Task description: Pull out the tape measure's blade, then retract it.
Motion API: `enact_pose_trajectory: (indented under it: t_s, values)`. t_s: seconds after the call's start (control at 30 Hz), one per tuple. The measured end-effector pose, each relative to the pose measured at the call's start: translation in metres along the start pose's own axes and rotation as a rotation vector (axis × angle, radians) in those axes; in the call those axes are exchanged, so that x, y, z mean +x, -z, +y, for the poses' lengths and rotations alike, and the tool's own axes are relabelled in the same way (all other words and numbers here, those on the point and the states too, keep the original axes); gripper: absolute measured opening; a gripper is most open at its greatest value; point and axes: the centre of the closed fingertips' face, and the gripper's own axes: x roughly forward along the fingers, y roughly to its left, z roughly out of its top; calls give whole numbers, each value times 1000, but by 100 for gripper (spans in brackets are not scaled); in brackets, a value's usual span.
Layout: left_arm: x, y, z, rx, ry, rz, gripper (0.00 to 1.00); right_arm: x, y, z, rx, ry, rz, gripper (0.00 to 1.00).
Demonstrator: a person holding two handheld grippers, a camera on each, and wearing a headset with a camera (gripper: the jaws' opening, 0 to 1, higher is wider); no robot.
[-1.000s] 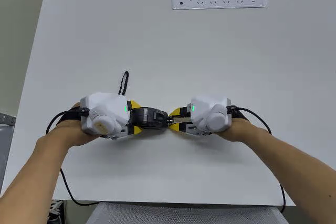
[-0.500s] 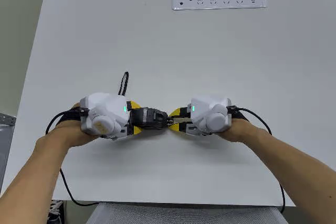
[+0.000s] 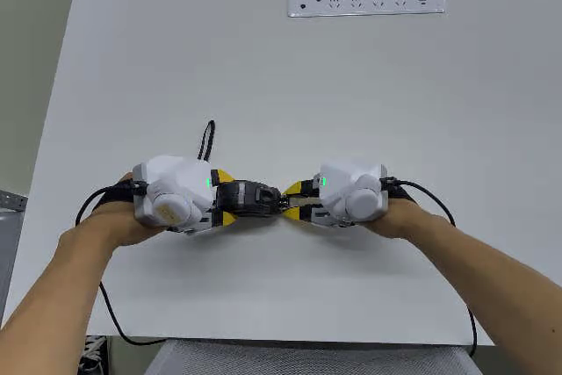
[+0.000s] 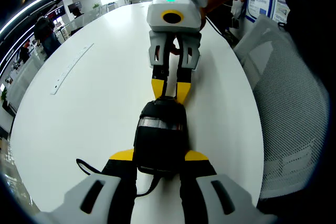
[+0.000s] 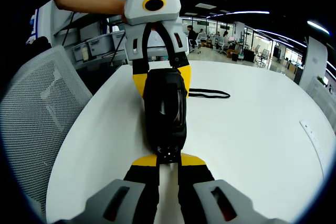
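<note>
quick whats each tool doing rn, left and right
Left tool: closed, holding the tape measure by its body.
Right tool: closed, pinching the blade tip at the case mouth.

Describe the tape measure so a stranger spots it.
Near the white table's front edge, the left tool and right tool, yellow-tipped, face each other. The boxy black plastic tape measure is held between them, the only dark block, trailing a black strap.

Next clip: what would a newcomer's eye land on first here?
Near the front edge of the white table, two white, yellow-tipped grippers meet nose to nose: the left gripper clamps a black, boxy tape measure, and the right gripper pinches its blade end. A long white power strip lies flat at the far side.
</note>
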Motion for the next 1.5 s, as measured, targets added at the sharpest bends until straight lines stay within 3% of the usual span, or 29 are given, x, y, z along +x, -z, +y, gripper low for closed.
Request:
enact_pose_trajectory:
  t_s: [1.5]
  values:
    - [-1, 3, 1, -7, 2, 9, 27, -17, 4, -1, 2, 2, -17, 10]
